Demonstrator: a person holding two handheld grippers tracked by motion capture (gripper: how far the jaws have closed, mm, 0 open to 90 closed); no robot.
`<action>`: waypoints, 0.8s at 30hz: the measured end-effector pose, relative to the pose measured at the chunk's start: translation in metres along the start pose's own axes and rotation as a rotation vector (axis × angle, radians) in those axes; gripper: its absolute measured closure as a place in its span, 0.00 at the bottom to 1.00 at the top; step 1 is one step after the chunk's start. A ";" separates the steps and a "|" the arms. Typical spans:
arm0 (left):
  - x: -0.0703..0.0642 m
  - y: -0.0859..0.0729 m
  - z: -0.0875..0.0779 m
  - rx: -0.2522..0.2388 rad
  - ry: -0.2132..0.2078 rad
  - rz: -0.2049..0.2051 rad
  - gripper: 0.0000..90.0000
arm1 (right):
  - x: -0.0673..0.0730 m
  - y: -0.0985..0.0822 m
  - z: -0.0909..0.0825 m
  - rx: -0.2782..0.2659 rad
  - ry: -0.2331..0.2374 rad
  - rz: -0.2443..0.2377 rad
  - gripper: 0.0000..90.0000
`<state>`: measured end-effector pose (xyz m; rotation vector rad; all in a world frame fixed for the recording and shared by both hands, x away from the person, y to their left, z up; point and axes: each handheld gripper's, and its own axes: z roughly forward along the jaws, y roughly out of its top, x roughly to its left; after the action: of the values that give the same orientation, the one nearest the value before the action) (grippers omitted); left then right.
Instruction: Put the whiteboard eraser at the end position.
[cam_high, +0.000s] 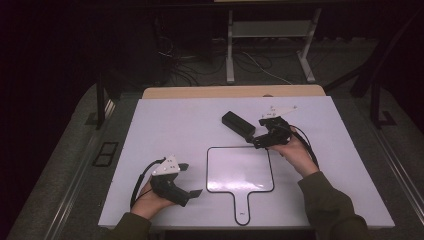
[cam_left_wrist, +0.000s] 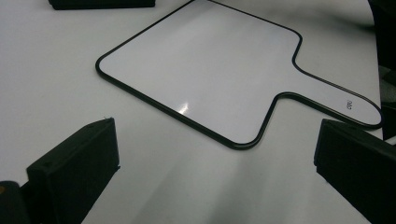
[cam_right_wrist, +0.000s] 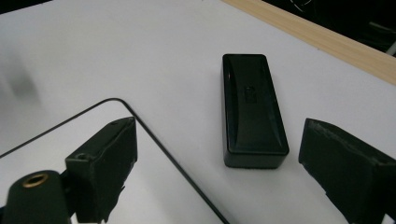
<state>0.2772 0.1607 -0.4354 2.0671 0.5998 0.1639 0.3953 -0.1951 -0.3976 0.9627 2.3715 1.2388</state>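
Observation:
A black rectangular block lies on the white table, just beyond the far right corner of a paddle-shaped whiteboard with a black rim. My right gripper hovers beside the near end of the block, jaws open and nothing between them. In the right gripper view the block lies just ahead of the open right gripper, with the whiteboard corner at its left. My left gripper rests open at the front left of the table. In its own view the left gripper faces the whiteboard.
A wooden strip runs along the table's far edge. Behind it stand a white desk frame and loose cables on the dark floor. Black posts flank the table.

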 end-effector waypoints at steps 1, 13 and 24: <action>0.000 0.000 0.000 -0.002 -0.002 -0.001 0.00 | 0.001 -0.001 -0.003 -0.003 0.001 0.000 0.12; -0.001 0.001 -0.002 -0.011 -0.007 0.004 0.00 | 0.004 -0.025 -0.032 -0.032 0.010 0.032 0.12; -0.001 0.002 -0.002 -0.013 -0.007 -0.001 0.00 | 0.016 -0.050 -0.057 -0.074 0.011 0.046 0.12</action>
<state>0.2761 0.1611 -0.4325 2.0539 0.5938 0.1602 0.3321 -0.2390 -0.4038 0.9957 2.3064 1.3420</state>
